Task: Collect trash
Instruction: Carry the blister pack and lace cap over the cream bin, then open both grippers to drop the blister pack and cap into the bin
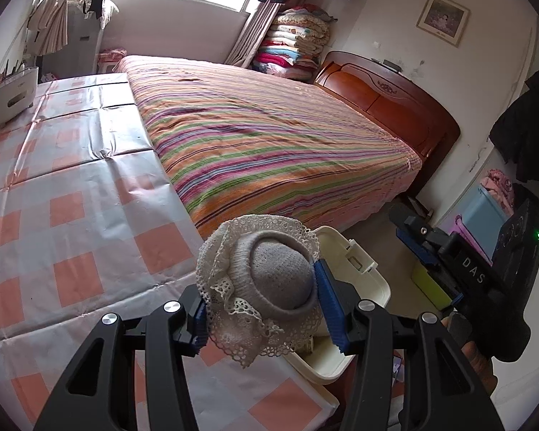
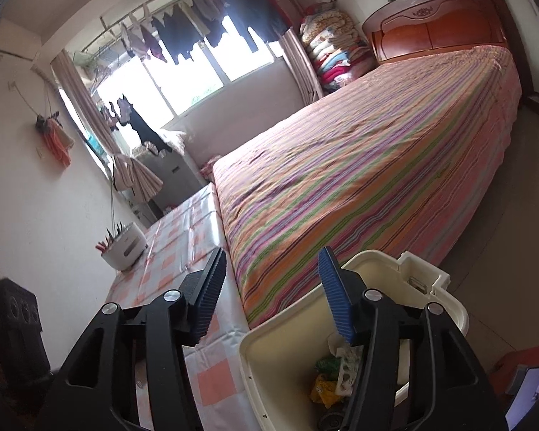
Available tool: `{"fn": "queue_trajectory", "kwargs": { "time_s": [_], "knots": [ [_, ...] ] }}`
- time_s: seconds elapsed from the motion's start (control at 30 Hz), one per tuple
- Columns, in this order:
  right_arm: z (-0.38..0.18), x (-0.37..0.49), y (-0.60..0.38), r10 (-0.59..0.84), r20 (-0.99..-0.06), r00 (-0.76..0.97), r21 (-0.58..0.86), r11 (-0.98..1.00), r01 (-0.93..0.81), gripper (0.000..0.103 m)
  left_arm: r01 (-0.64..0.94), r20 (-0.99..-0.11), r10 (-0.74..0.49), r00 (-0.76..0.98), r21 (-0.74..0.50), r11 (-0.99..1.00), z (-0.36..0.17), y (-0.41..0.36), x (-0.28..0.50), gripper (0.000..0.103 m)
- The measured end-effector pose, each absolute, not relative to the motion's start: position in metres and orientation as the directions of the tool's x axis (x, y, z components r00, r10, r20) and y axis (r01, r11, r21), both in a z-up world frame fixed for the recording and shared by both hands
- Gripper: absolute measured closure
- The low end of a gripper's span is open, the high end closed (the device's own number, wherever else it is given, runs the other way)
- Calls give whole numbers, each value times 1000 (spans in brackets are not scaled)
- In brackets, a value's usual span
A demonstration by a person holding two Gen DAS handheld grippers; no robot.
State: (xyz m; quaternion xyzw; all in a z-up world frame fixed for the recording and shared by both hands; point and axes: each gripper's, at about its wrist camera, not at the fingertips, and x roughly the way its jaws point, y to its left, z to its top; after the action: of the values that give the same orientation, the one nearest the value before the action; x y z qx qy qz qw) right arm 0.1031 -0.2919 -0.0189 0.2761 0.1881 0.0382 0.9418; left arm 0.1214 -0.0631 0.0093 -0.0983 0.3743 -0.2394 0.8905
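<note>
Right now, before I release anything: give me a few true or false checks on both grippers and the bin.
1. The left gripper grips a grey lace-trimmed hat. True.
2. The right gripper holds a wrapper. False: it is open and holds nothing.
3. The cream bin is empty. False: crumpled wrappers lie inside.
4. The bin stands beside the checked table. True.
5. The hat lies on the bed. False: it is between the fingers, above the bin's edge.
</note>
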Motion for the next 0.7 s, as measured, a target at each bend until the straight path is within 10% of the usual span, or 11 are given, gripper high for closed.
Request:
{"fn": "queue_trajectory", "kwargs": {
  "time_s": [0.7],
  "knots": [
    [-11,82,-322,101,-245,964,623,778,77,36,456,-686,-551,474,-344,821,-22,-145,128,54]
  ]
}}
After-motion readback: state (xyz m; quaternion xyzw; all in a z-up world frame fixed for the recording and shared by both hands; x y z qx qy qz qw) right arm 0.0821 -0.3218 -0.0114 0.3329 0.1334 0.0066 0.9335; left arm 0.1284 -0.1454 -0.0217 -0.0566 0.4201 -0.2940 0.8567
